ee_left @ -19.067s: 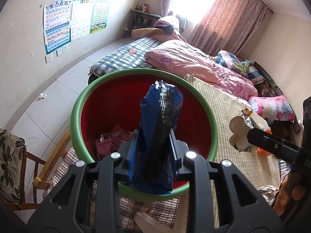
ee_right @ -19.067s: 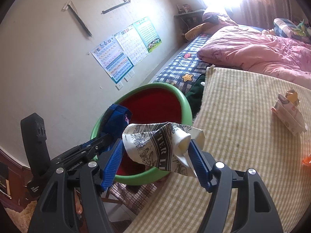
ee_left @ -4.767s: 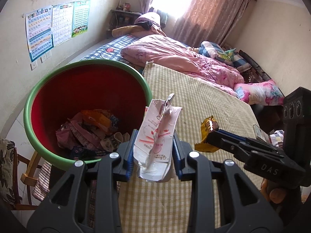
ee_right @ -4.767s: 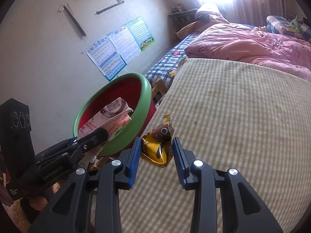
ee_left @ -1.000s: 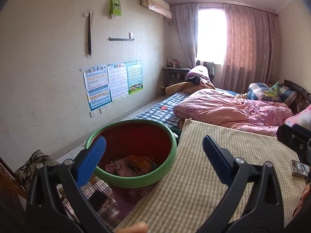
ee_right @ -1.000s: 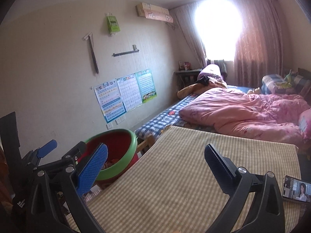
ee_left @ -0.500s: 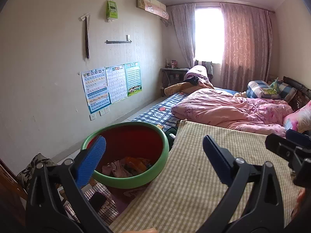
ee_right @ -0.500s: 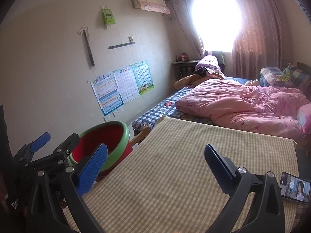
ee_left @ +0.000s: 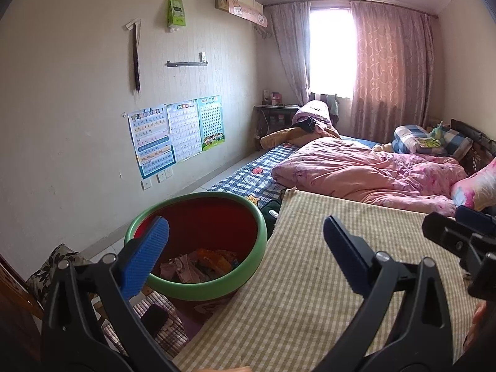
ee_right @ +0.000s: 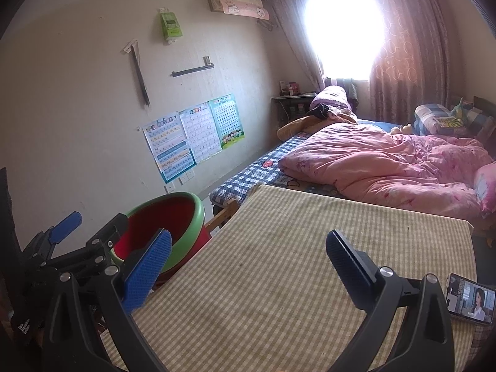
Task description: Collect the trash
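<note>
Both grippers spread wide, holding nothing
left gripper [ee_left: 246,246] view looks into the basin [ee_left: 198,291] at wrappers [ee_left: 201,265]; right gripper [ee_right: 248,255] view alone catches the phone [ee_right: 469,302]

The checked tablecloth [ee_right: 294,266] lies bare across nearly its whole top, so a gripper can pass over it freely. The only thing on it is a phone [ee_right: 469,302] at its near right corner. Off the left edge the green-rimmed basin [ee_left: 198,245] stands open-topped, wrappers [ee_left: 201,265] low inside. Beyond the far edge, the bed's pink quilt [ee_right: 381,164] rises higher.
</note>
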Tool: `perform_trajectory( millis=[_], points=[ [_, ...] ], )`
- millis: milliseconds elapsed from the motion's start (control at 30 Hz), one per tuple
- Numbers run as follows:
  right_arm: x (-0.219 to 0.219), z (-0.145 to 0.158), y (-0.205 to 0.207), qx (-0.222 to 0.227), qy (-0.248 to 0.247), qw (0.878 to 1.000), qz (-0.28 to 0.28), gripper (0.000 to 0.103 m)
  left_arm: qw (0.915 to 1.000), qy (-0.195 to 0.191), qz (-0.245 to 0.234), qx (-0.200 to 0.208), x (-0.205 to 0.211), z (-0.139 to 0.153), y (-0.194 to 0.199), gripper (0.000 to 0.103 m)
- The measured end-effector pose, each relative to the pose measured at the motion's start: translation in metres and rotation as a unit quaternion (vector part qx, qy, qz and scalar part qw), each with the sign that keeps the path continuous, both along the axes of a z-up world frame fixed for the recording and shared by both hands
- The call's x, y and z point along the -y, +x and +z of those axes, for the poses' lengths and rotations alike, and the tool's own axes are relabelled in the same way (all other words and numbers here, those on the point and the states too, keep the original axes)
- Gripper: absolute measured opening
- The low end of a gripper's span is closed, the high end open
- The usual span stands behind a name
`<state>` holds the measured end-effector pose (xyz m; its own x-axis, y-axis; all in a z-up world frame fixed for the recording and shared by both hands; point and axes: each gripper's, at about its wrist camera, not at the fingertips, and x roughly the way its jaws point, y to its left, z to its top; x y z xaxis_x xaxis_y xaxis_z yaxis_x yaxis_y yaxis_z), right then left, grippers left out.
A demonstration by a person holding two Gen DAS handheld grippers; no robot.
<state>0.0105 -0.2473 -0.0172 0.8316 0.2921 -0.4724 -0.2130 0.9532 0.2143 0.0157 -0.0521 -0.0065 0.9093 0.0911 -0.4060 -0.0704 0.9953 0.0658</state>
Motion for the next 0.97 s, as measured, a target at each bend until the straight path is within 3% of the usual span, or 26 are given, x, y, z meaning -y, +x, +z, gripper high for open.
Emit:
perform_trajectory(
  millis=[600,800,967],
  points=[
    [-0.003,-0.004,-0.002,-0.010,-0.004,1.000,-0.006,0.097,0.9999,-0.007,0.002,-0.008,-0.009,-0.004,-0.003,0.098],
    [0.030,-0.051,0.002,-0.082,-0.027,0.995,-0.058,0.096,0.9981,-0.009,-0.011,-0.060,-0.012,-0.025,0.000,0.098],
    [0.102,-0.111,-0.019,-0.175,-0.047,0.969,-0.166,0.096,0.9955,-0.009,-0.019,-0.093,-0.019,-0.040,-0.002,0.098]
  ],
)
